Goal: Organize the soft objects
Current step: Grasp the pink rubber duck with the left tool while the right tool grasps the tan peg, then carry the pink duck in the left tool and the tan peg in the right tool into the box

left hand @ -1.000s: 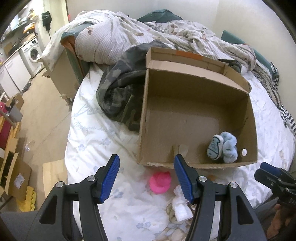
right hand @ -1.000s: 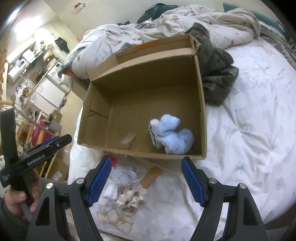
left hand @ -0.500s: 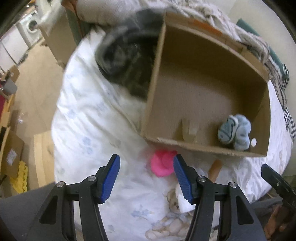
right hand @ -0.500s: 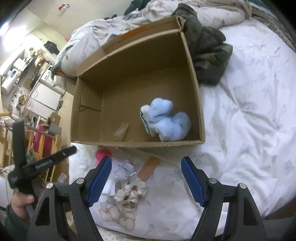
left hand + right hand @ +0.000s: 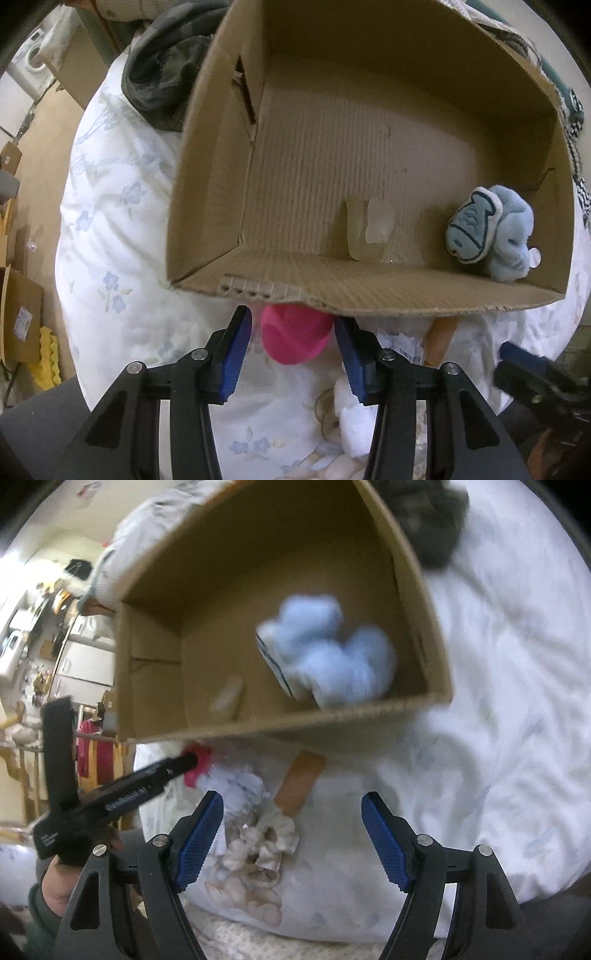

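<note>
**Left gripper closing around pink soft toy**

The pink soft toy (image 5: 293,338) lies on the floral duvet (image 5: 122,229), just outside the cardboard box (image 5: 369,291) near wall. It looks light and compressible; grip across its rounded middle. The left gripper (image 5: 291,354) points straight down, jaws closing with the toy between them, pads not yet pressing. The right gripper (image 5: 291,834) hangs wide open and empty over a cream plush (image 5: 264,843).

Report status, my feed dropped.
Left gripper closing around pink soft toy, not yet pinched. Right gripper open, empty. Cardboard box rim overhangs the toy.
</note>
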Tool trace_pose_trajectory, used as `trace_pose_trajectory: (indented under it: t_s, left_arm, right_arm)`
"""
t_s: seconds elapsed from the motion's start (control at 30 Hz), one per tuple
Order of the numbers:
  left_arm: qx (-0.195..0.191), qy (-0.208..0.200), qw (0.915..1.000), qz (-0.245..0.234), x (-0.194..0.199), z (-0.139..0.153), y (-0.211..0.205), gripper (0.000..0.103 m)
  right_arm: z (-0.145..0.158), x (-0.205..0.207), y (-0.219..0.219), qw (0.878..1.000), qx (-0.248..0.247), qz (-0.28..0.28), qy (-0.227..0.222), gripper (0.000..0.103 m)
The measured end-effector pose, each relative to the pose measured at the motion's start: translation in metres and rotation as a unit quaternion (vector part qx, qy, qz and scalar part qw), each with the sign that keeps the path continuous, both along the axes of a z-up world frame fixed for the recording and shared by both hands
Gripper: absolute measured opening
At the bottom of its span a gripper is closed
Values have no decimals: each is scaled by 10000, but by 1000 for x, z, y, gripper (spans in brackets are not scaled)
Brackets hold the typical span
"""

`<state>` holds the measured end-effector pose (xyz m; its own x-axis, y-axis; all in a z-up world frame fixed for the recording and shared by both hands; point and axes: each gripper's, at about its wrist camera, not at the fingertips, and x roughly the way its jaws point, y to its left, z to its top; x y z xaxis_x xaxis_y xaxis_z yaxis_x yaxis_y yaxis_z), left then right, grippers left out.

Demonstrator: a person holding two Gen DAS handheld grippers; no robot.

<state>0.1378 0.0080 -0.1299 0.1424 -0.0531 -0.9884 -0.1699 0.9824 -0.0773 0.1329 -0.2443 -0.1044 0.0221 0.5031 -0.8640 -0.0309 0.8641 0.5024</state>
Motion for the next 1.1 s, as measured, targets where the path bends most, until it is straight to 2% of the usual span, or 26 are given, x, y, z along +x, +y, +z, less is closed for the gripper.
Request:
trace_pose_trajectory:
  t_s: [0.07,0.13,0.2,0.3,0.53,0.57,0.6,0.63,0.73,1.1]
  left_arm:
    - [-66,164,9998,-23,3,-9,-2,38]
    - [-54,241,9997,10,5,-15,-2,37]
    - [-91,156,9998,24,7,-14,-3,26]
    - [9,59,10000,-66,10,-7,-4,25]
    - [68,-40,10000,18,13,3,-2,25]
    - [89,-59,9999,43,12,4,-2,25]
    - [76,-57,9999,52,9,5,-6,25]
    - [50,-47,10000,48,9,5,-6,25]
    - [61,-91,9999,4,2,10,-15,25]
    - [34,-244,9996,120,-23,36,12,25]
  right_arm:
    - [-13,1,3,9997,11,-57,243,80]
    - [-24,5,9,9993,-65,-57,353,60]
    - [-34,8,16,9989,-107,-57,457,51]
    - [-41,12,23,9986,-190,-103,482,41]
    - [-47,17,35,9989,-200,-34,418,34]
    - [-47,17,35,9990,-217,-31,400,29]
    - [-46,17,35,9990,-266,-11,355,19]
    - [-45,17,35,9991,-300,18,311,12]
    - [-39,16,34,9994,-286,33,216,9]
    - [-6,0,26,9994,-154,20,-306,9]
